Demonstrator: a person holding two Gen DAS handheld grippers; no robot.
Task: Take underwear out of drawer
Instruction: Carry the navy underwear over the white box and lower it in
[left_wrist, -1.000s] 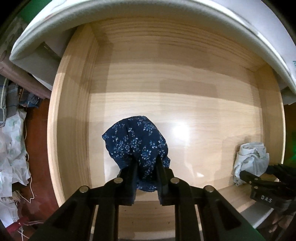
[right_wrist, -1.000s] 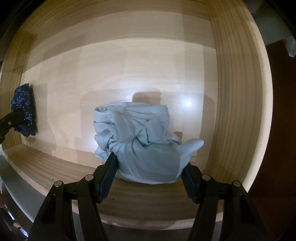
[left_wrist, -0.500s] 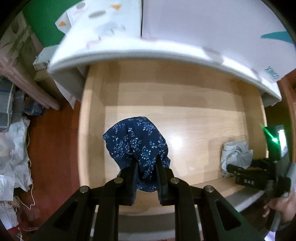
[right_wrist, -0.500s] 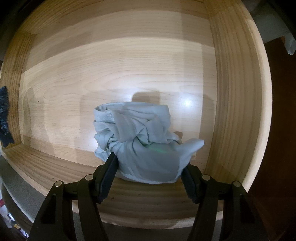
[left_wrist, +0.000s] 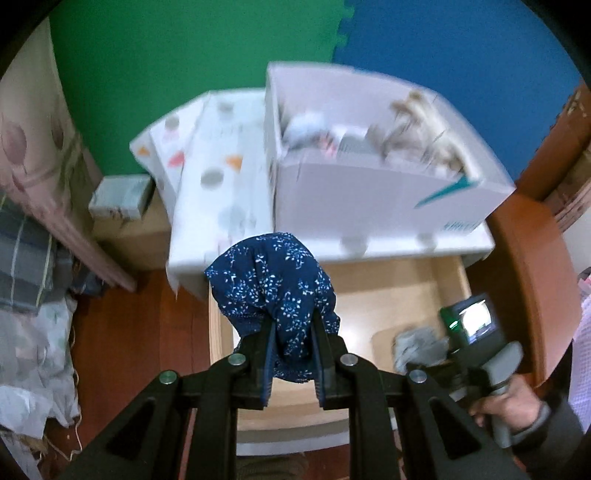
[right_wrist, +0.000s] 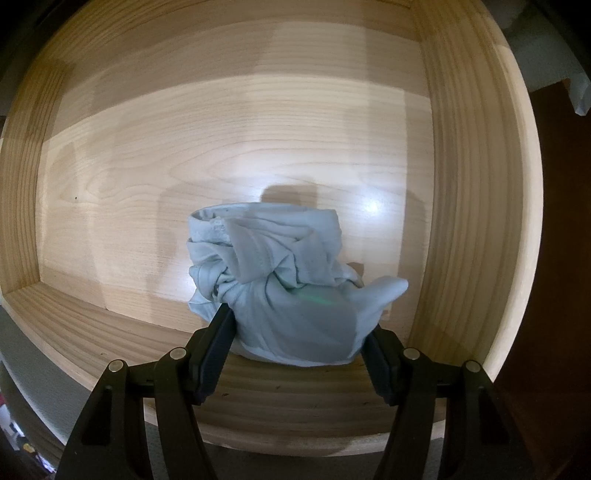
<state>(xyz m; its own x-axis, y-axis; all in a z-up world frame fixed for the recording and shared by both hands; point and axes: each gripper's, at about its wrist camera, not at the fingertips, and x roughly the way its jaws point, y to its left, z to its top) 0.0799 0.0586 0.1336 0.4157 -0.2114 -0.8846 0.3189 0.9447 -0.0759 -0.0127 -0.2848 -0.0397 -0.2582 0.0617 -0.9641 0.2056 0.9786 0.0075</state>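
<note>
The navy briefs (left_wrist: 273, 291), dotted with small white sprigs, were bunched between the fingers of the left tool (left_wrist: 292, 354), which was clamped tight on the cloth. They hung in the air above the near left corner of the drawer (left_wrist: 388, 295), clear of its wooden floor. The pale blue briefs (right_wrist: 284, 291) lay crumpled inside the drawer, against its near wall and close to the right wall. The right tool (right_wrist: 297, 345) straddled them with its fingers half apart, one finger (right_wrist: 218, 343) touching the bundle on the left and the other at its right edge; whether they pressed hard enough to grip could not be told. A faint green glow showed on the cloth.

The drawer was of light, banded wood with a glossy floor that threw back a bright spot of light. It stood pulled out from a white chest (left_wrist: 221, 206), whose top was patterned with grey, orange and pink shapes. On the chest sat a white box (left_wrist: 369, 192), blurred, with pale things inside and a teal mark on its front. Behind rose a wall of foam tiles, green (left_wrist: 184, 55) on the left and blue (left_wrist: 461, 55) on the right. The floor (left_wrist: 140, 332) was red-brown wood. At the left lay heaped pale cloth (left_wrist: 33, 350) and a curtain. At the lower right a hand (left_wrist: 509, 402) in a dark sleeve held the right tool's grey handle.
</note>
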